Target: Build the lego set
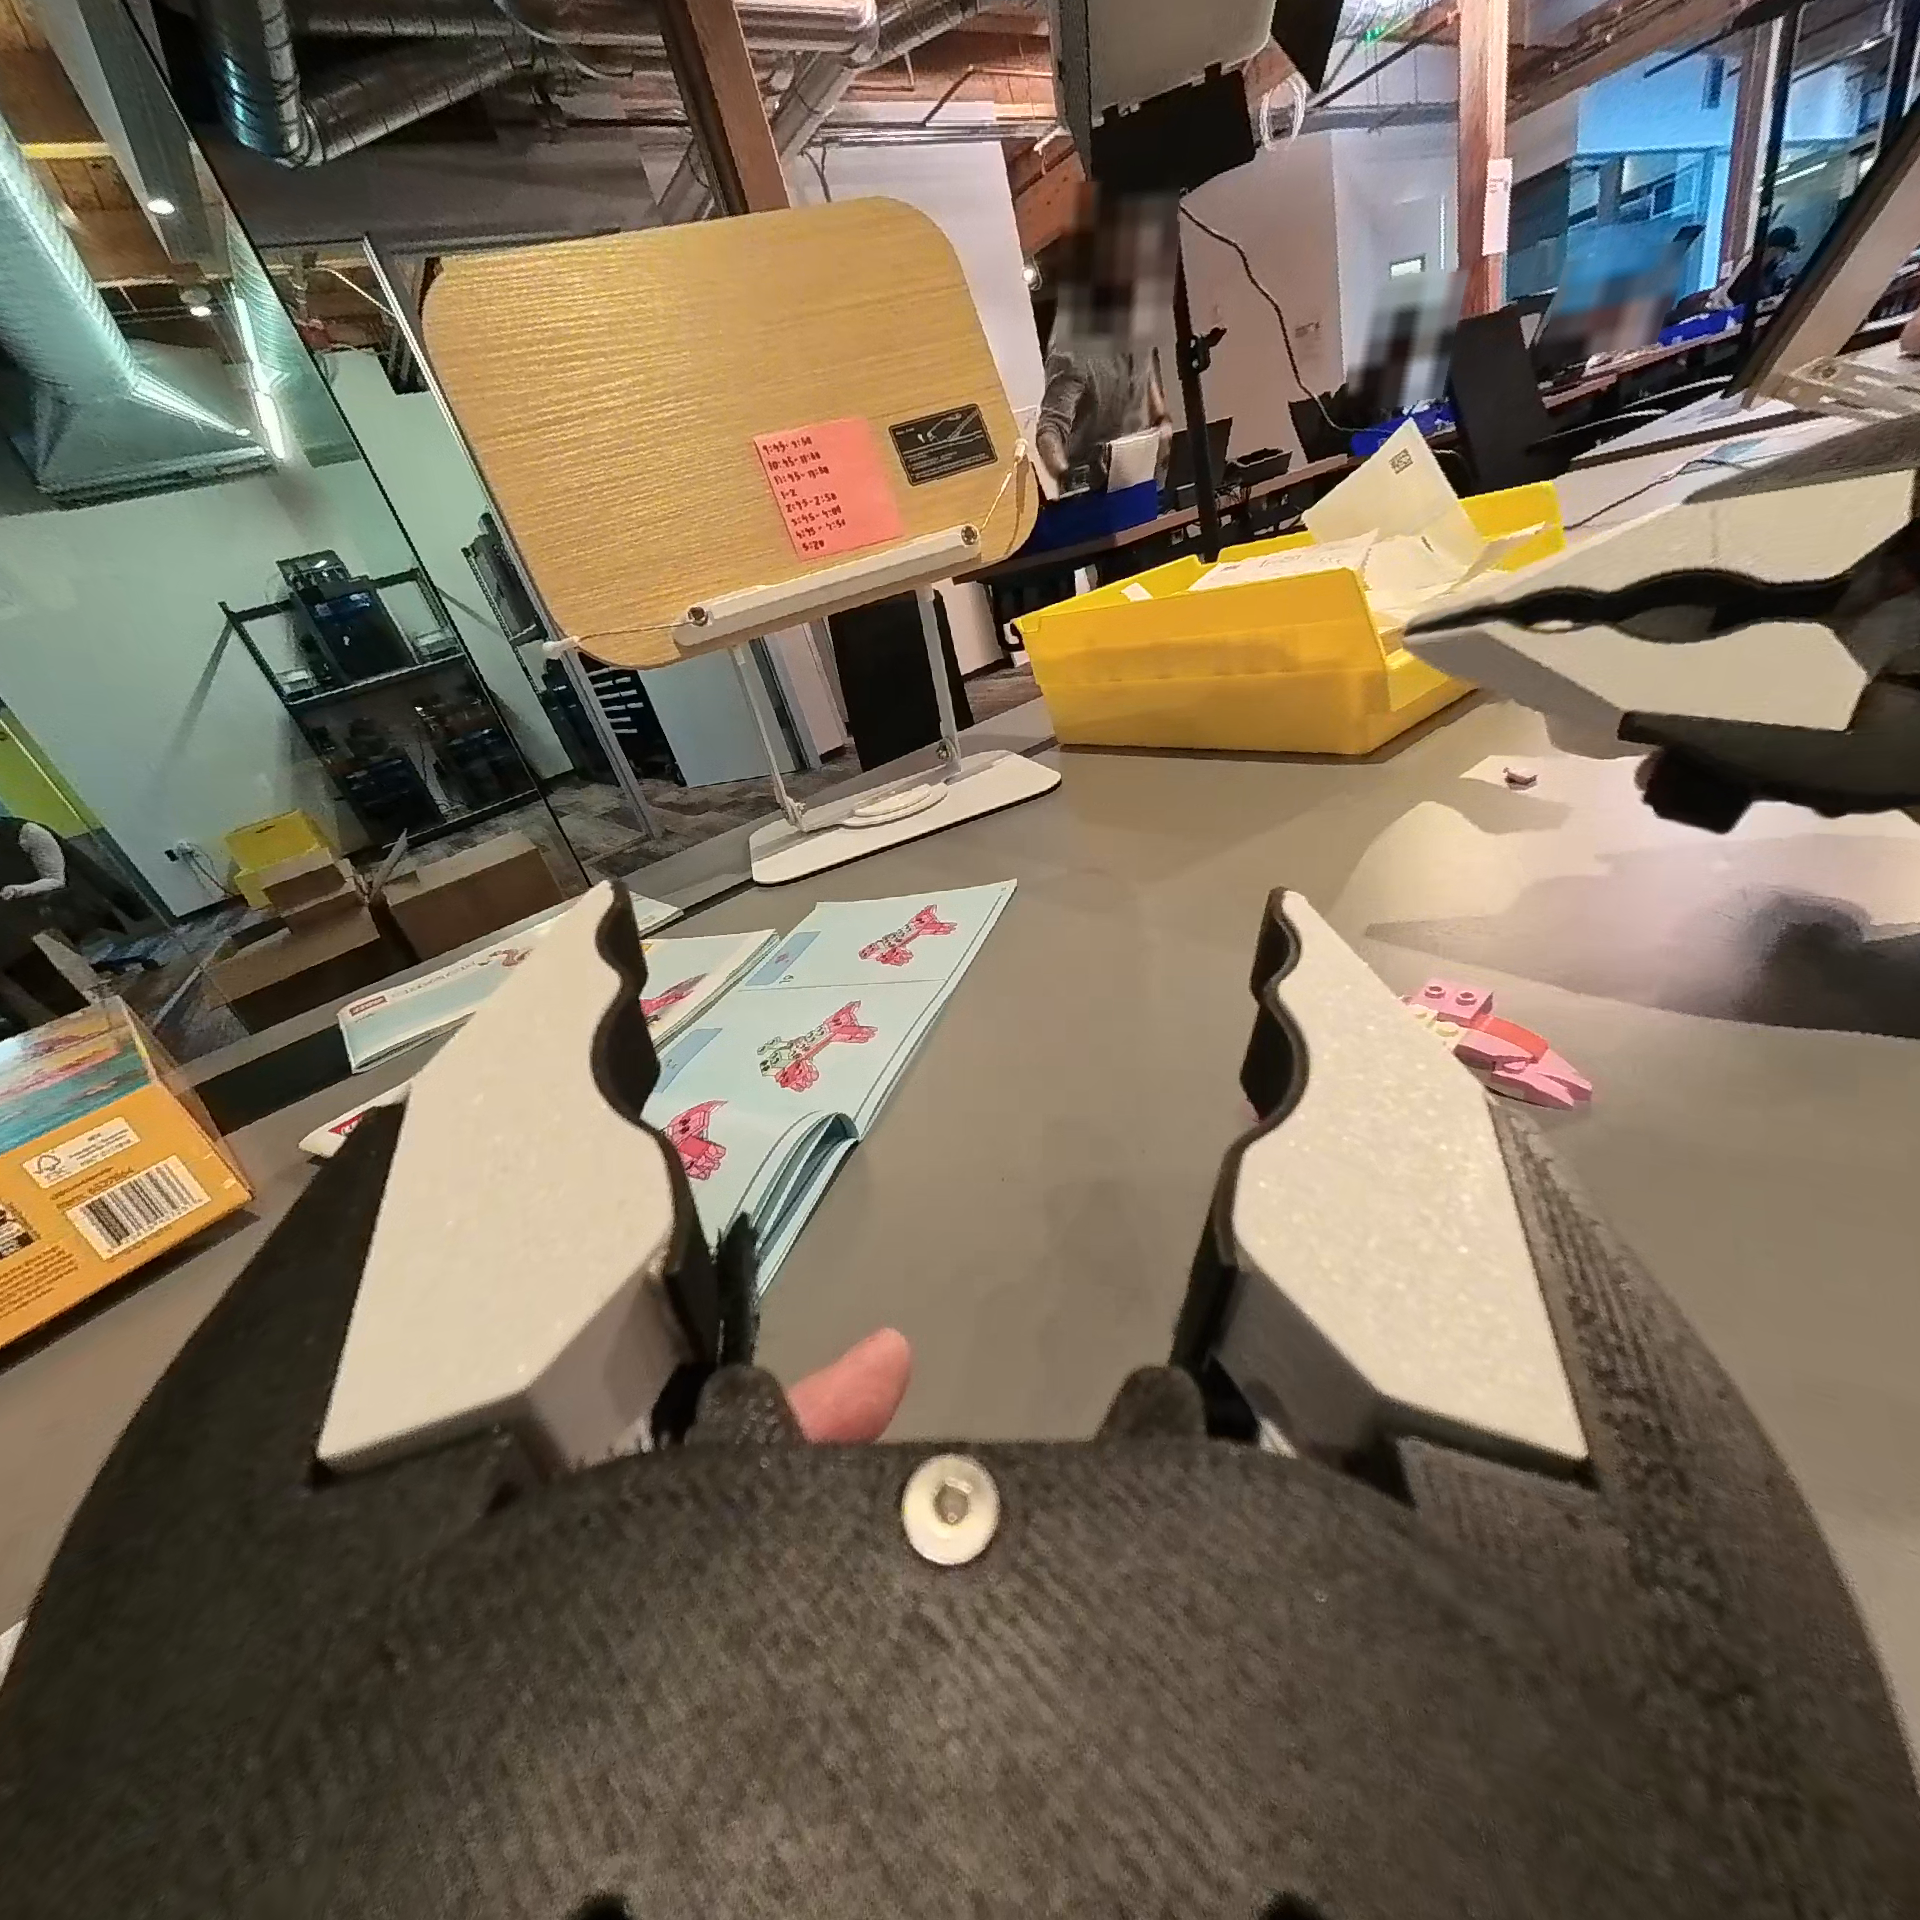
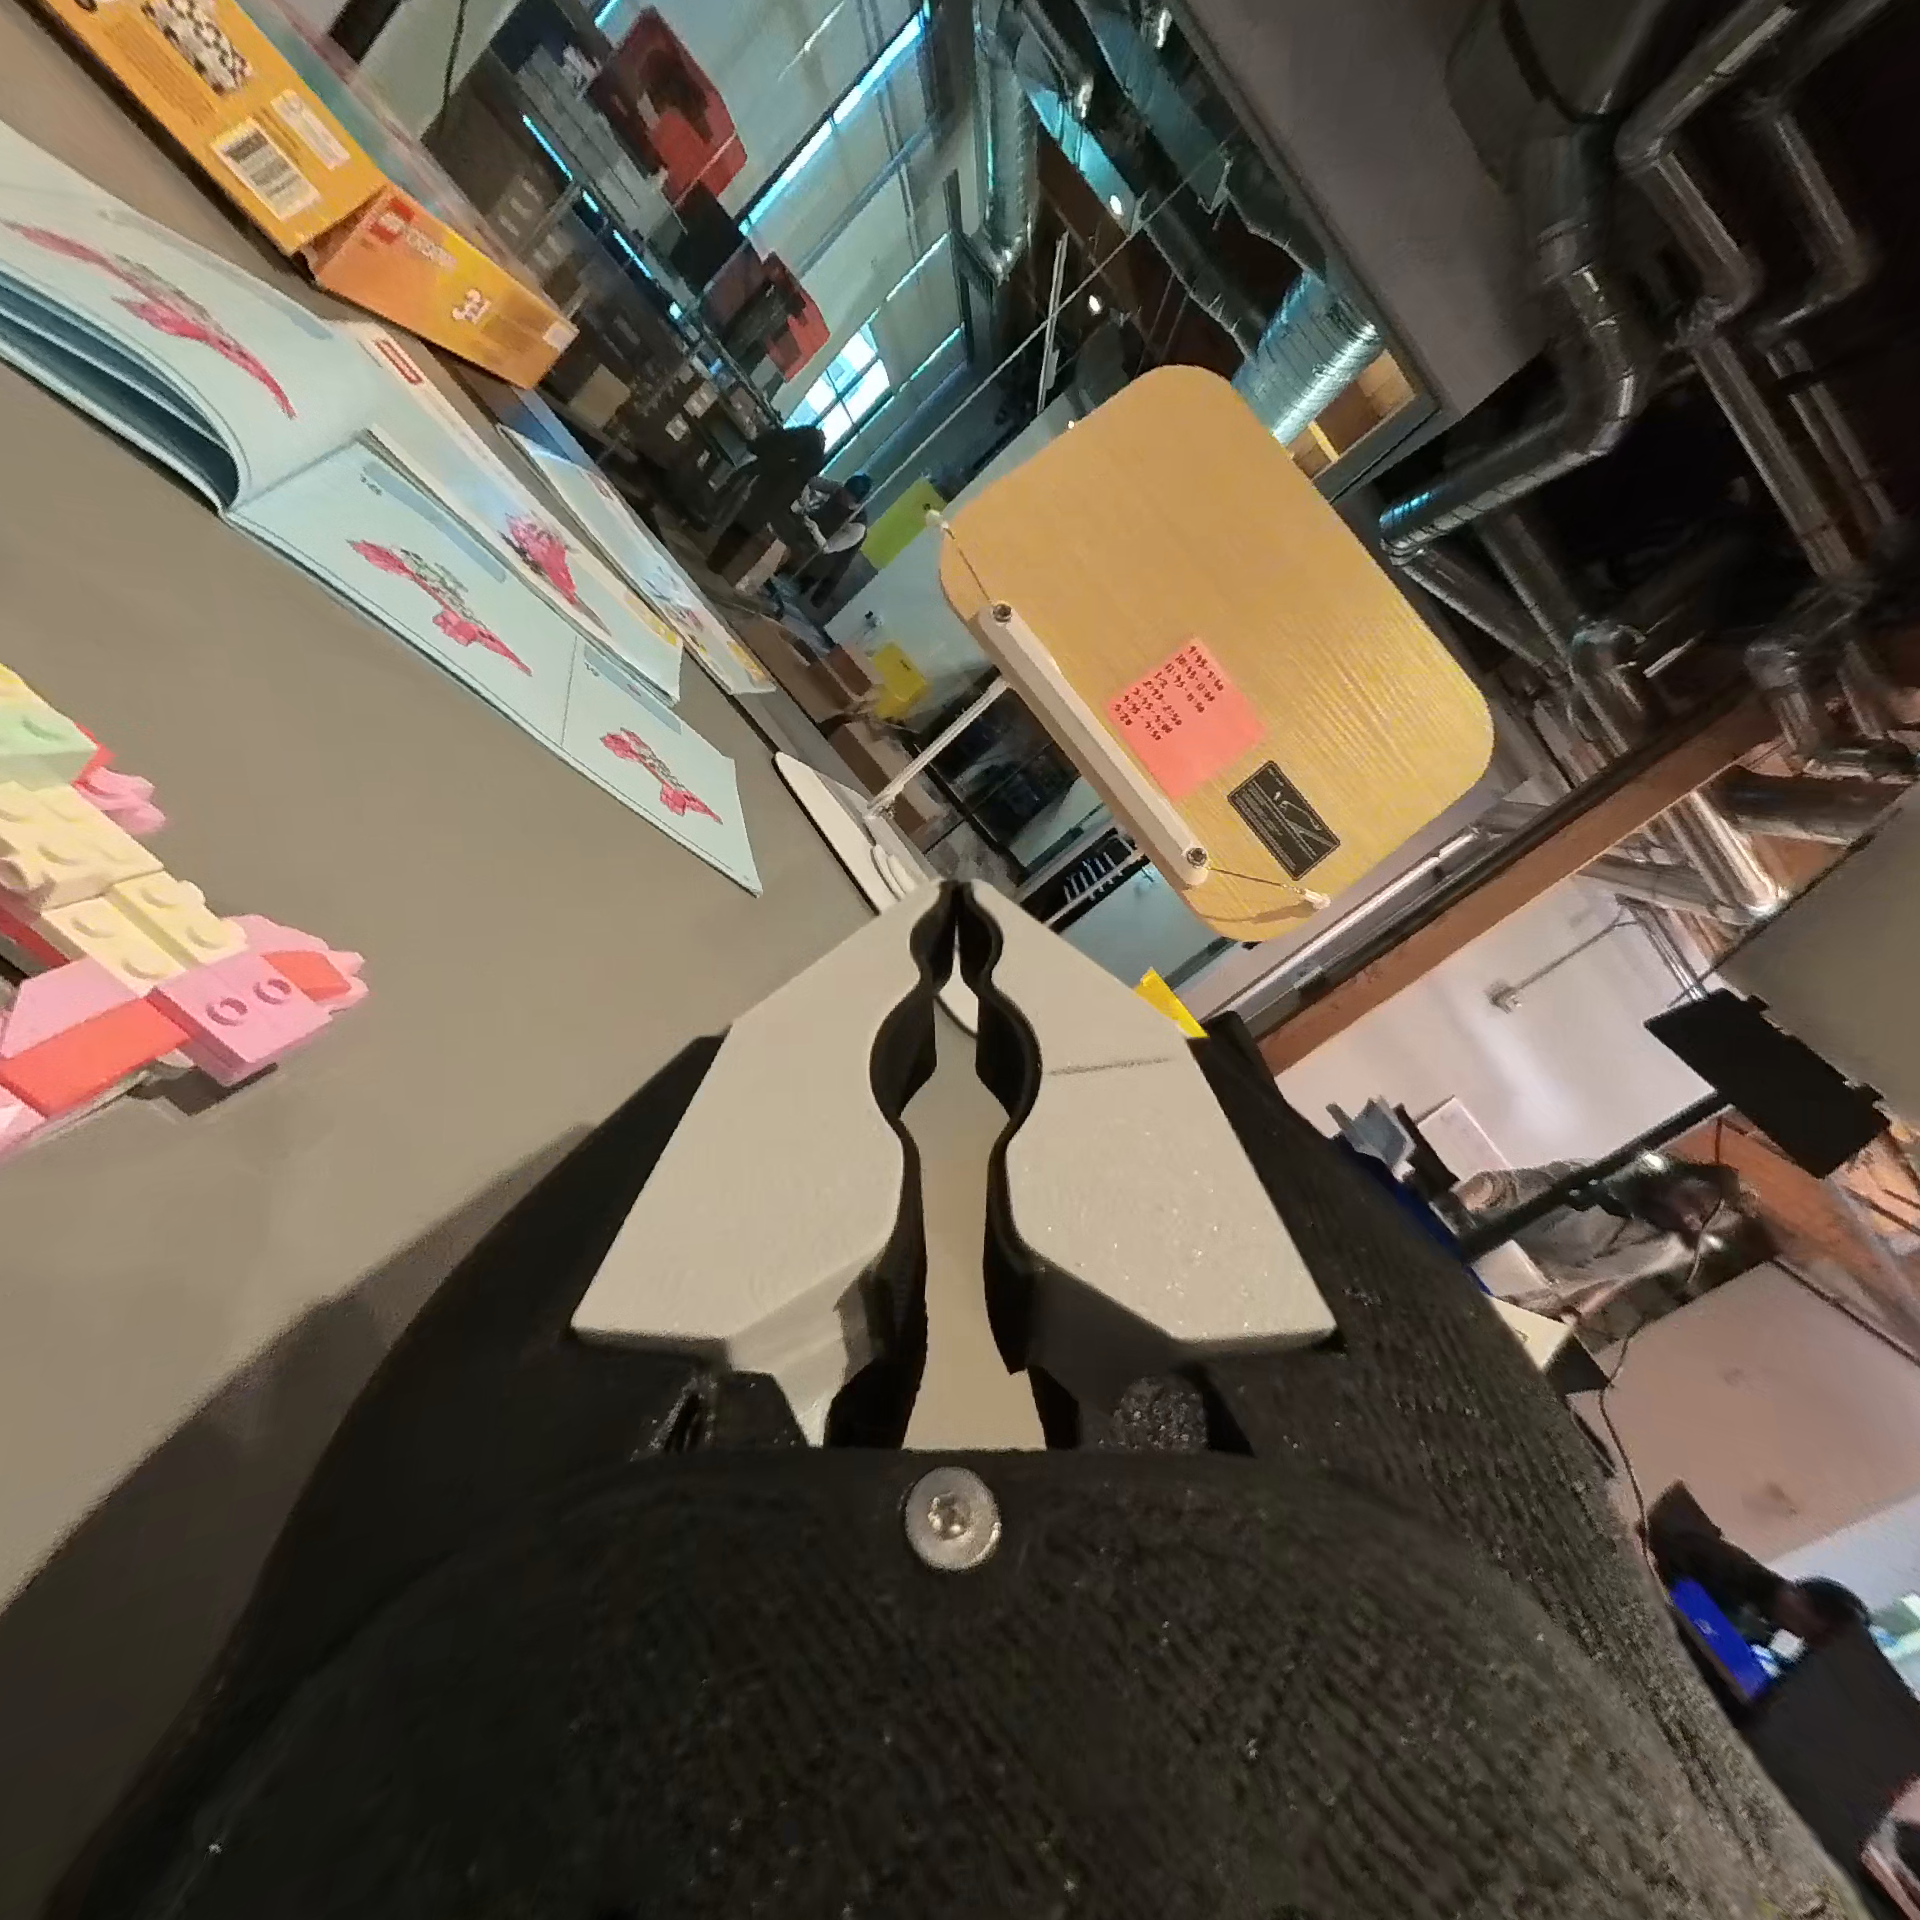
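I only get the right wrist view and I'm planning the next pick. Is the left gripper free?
Observer: Yes. The left gripper has its fingers wide open, with nothing between them.
Operator: Where would more parts come from?
Observer: A yellow bin holding white packets stands beyond the model.
Operator: Any loose bricks?
Observer: One small piece lies just in front of that bin.
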Tool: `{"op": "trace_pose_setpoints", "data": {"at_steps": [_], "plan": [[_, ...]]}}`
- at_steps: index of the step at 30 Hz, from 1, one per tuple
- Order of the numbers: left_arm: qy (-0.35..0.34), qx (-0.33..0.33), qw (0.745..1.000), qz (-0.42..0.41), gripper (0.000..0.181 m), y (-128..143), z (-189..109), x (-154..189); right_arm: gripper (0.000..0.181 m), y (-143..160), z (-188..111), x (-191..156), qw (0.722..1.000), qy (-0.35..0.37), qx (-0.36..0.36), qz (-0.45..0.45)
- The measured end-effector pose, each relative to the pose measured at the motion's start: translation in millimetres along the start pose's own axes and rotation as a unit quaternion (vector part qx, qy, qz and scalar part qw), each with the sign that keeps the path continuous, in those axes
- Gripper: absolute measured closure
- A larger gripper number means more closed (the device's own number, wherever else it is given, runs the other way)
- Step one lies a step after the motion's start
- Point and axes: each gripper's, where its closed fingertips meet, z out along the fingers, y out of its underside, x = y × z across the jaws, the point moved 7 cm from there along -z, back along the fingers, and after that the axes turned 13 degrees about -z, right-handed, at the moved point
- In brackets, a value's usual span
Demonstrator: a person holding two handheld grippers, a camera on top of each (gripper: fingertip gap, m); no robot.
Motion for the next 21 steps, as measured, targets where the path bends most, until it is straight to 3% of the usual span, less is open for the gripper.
{"op": "trace_pose_setpoints", "data": {"at_steps": [5,11,13,16,19,21], "plan": [[-0.004,-0.002,1.0,-0.003,0.071,0,0,0,0.181,1,4,-1,1.0,-0.014,-0.017,0.013],[-0.056,0.039,0.996,-0.061,0.117,-24,-8,0,0.181,-35,2,5,0.985,-0.058,-0.009,0.162],[-0.031,0.059,0.992,-0.107,0.135,-42,-14,11,0.181,-54,2,16,0.974,-0.083,-0.016,0.213],[-0.01,0.075,0.985,-0.156,0.149,-79,-27,27,0.175,-97,-4,43,0.955,-0.106,-0.011,0.278],[-0.011,0.056,0.984,-0.166,0.155,-116,-46,42,0.163,-145,-17,70,0.926,-0.128,0.018,0.356],[0.0,0.047,0.986,-0.159,0.155,-138,-59,51,0.173,-172,-27,80,0.908,-0.162,0.042,0.384]]}}
